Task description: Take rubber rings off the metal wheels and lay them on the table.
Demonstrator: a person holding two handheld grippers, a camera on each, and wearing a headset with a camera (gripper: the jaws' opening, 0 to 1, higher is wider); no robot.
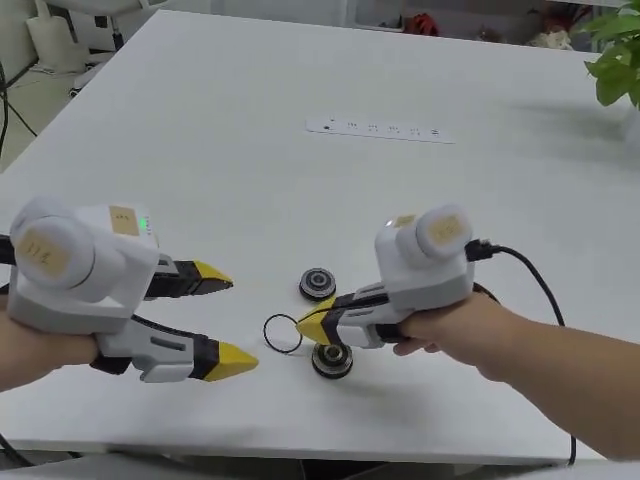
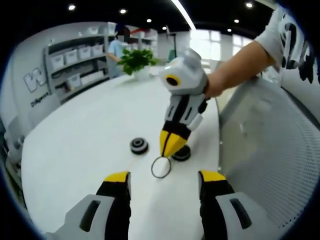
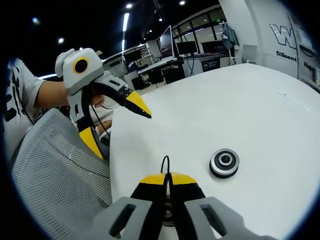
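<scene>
Seen from my remote station, the right gripper (image 1: pixel 312 325) is clenched on a thin black rubber ring (image 1: pixel 283 333) above the white table (image 1: pixel 200 150), its two yellow-tipped jaws pressed together on the ring's edge. In the right gripper view the free part of the loop stands out just past the tips. From the head view I cannot tell whether the ring's far edge touches the tabletop or hangs just clear of it. The right hand (image 1: pixel 455 330) wraps the gripper's body, and a black cable (image 1: pixel 530 275) trails off behind it. Two metal wheels lie flat close by. The near wheel (image 1: pixel 332 360) sits just under the right gripper's jaws, beside the ring. The far wheel (image 1: pixel 317 284) lies a little further up the table, apart from both grippers, with a dark band around its silver hub. My left gripper (image 1: pixel 225 318) is released, its jaws spread wide and holding nothing. It points across at the ring from the left and stays apart from it. Further up the table lies a white power strip (image 1: pixel 380 130), with a green plant (image 1: pixel 615 50) at the far right corner. A grey mesh chair (image 2: pixel 270 150) stands at the table's near edge in the left gripper view.
</scene>
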